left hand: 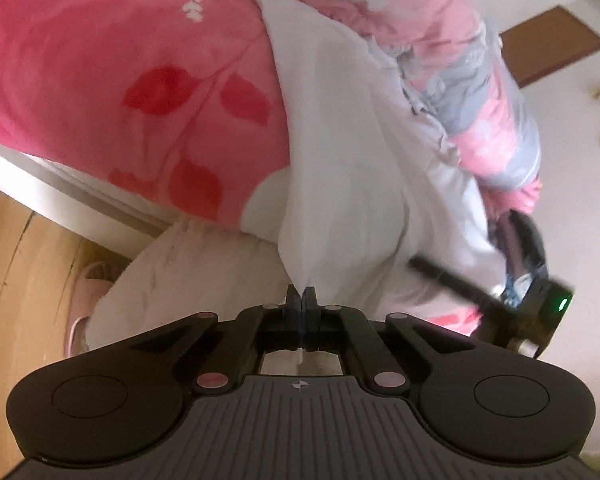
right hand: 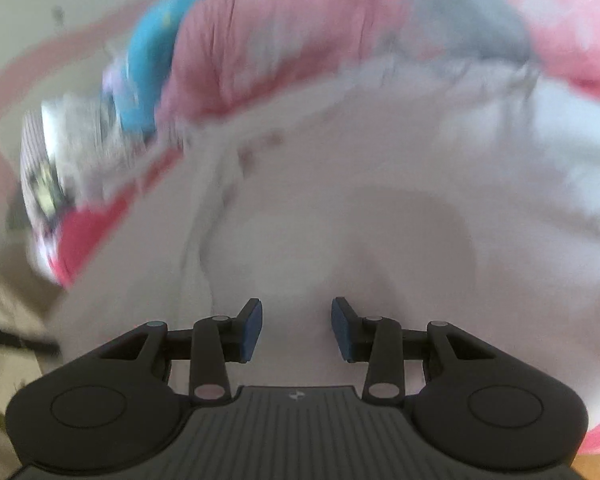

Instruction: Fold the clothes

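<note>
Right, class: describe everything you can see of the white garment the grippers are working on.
The white garment looks like thin, soft, plain fabric. It is stretched in long folds from the pink bedding to the left gripper, whose jaws are shut on a gathered tip. In the blurred right wrist view it fills the frame as a rumpled white expanse before the open right gripper, which grips nothing.

white garment (right hand: 380, 220) fills space before right tool (right hand: 297, 330), seemingly touching, bare floor (left hand: 16, 248) left
</note>
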A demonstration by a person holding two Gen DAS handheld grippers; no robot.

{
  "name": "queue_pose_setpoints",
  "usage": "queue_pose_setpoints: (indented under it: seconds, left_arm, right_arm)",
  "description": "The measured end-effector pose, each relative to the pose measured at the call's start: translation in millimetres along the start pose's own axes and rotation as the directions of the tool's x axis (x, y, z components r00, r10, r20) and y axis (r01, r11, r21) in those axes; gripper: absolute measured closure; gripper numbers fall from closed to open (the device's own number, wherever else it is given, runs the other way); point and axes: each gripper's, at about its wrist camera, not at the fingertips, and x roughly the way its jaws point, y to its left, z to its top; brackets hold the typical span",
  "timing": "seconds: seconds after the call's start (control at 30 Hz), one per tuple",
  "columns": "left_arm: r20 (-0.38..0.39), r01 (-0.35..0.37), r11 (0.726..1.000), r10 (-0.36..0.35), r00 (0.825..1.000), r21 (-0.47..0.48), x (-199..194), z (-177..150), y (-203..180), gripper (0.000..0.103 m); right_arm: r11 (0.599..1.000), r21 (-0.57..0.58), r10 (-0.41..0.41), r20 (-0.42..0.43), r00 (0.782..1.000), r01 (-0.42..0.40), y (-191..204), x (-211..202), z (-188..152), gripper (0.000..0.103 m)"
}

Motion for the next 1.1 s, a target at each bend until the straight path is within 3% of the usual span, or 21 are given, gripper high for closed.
queue_pose_setpoints:
  seconds: [0.07,0.2,0.37,0.5,0.7,0.83,0.93,1.03,1.1]
  left_arm:
    - [0.007,0.009,1.0,-0.009,1.0,0.004,-2.2,1.6,4.0,0.103]
    - [-0.017,0.018,1.0,-0.018,1.0,-0.006,16.2,6.0,11.7,0.103]
    - [-0.077,-0.012,1.0,0.011,0.997,-0.012,39.3,-0.3,30.0,0.103]
    - [-0.088,-0.037,0.999,0.038,0.995,0.007,46.3,-5.0,38.1,0.103]
    - [-0.069,-0.066,0.995,0.071,0.995,0.07,47.7,-7.9,38.6,0.103]
    - [-0.061,-0.075,0.992,0.082,0.995,0.106,49.7,-9.4,37.5,0.103]
    - [-0.056,-0.082,0.989,0.089,0.994,0.127,51.1,-9.1,36.3,0.103]
    - [-0.052,-0.084,0.987,0.092,0.994,0.134,51.5,-8.7,35.4,0.103]
    - [-0.05,-0.083,0.987,0.09,0.995,0.138,51.5,-8.8,34.2,0.102]
  right_arm:
    - [0.999,-0.03,0.012,-0.015,1.0,-0.013,7.6,-5.4,-7.8,0.062]
    - [0.998,0.015,0.06,-0.019,0.998,-0.06,8.4,-23.4,-15.9,0.062]
    - [0.984,0.112,0.138,0.026,0.99,-0.14,3.2,-34.0,-15.6,0.062]
    - [0.979,0.12,0.167,0.011,0.986,-0.167,10.5,-25.5,-8.4,0.061]
    - [0.983,0.033,0.183,-0.025,0.983,-0.182,40.3,-9.4,5.0,0.061]
    - [0.99,-0.026,0.138,-0.042,0.99,-0.139,56.9,4.6,8.1,0.062]
    - [0.994,-0.008,0.108,-0.059,0.992,-0.108,56.3,15.3,5.4,0.072]
    - [0.994,0.04,0.099,-0.05,0.994,-0.097,48.6,15.2,3.1,0.099]
    - [0.991,0.073,0.117,-0.014,0.993,-0.116,42.9,4.9,1.9,0.1]
